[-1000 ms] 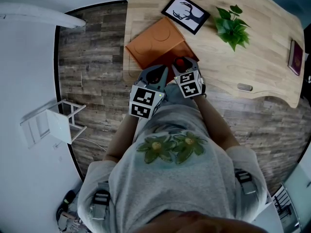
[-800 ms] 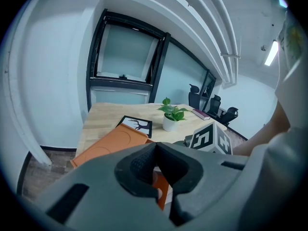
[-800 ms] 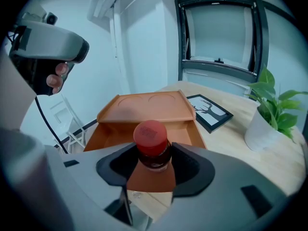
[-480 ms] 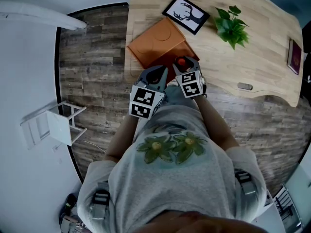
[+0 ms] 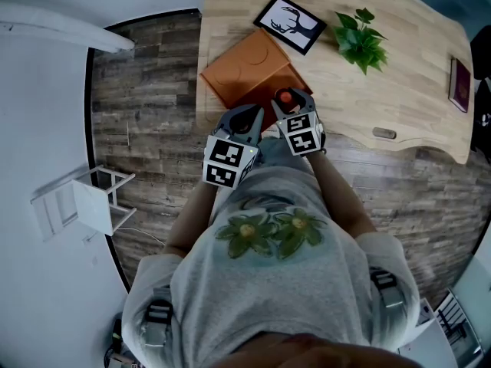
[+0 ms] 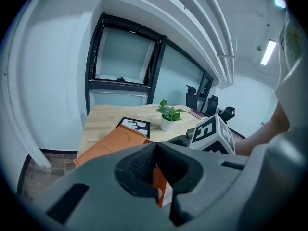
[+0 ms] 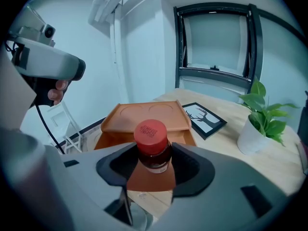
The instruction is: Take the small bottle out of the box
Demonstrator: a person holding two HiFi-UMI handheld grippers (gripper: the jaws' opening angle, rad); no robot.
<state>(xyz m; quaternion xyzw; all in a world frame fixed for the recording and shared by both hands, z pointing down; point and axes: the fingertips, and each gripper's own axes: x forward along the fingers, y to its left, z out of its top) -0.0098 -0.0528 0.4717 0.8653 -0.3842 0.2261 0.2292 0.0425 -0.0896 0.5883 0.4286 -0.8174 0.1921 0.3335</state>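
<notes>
1. Gripping the small bottle (image 7: 153, 146) just under its red cap, the right claw (image 7: 154, 163) hides its lower body.
2. It is at the box's (image 5: 245, 75) 5 o'clock corner.
3. Left claw (image 6: 155, 165) is pinched shut on the box's wall, mostly hidden.

box (image 5: 249, 71) on table (image 5: 414, 106) near edge | picture frame (image 5: 291, 23) behind box | plant (image 5: 359, 38) right of frame

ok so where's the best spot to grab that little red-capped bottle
Probably the round body just under the red cap, pinched from opposite sides with it upright. The right claw is shut on the small bottle exactly so: pads on the body, cap clear above them.
</notes>
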